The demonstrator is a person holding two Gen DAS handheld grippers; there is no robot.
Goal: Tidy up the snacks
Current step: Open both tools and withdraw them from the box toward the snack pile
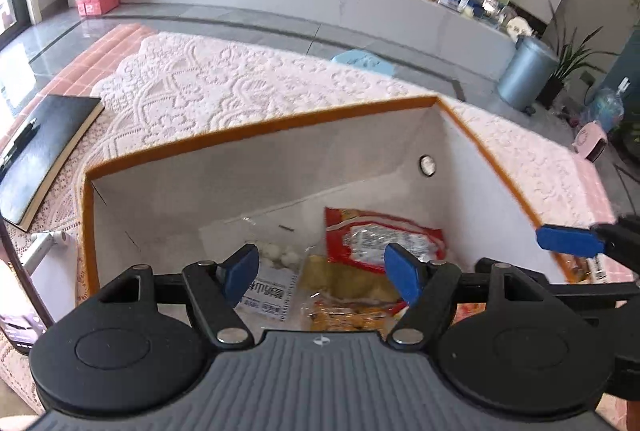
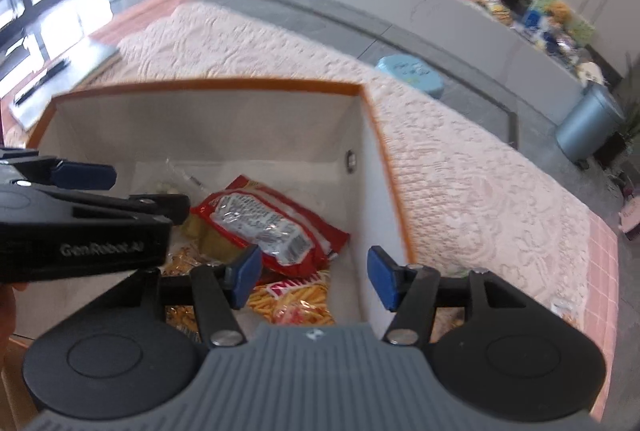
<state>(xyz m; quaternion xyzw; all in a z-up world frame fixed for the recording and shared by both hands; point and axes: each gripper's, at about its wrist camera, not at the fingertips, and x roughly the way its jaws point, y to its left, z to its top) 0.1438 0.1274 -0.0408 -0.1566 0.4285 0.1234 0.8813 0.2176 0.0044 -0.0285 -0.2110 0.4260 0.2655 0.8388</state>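
A white box with an orange rim (image 1: 260,129) stands on the lace-covered table and holds several snack packs. A red bag (image 1: 380,235) lies on top. Beside it are a clear bag of white balls (image 1: 276,255) and a yellow pack (image 1: 348,283). My left gripper (image 1: 322,267) hangs open over the box with nothing between its pads. In the right wrist view the red bag (image 2: 260,219) lies above a pack of stick snacks (image 2: 296,299). My right gripper (image 2: 314,271) is open and empty over the box's right wall (image 2: 376,191). The left gripper's blue fingertip (image 2: 84,173) shows at the left.
A black notebook with a pen (image 1: 44,159) lies at the table's left, and a phone (image 1: 20,327) sits near the front left corner. Beyond the table are a blue stool (image 2: 412,73) and a grey bin (image 1: 526,71). A snack pack (image 2: 566,313) lies right of the box.
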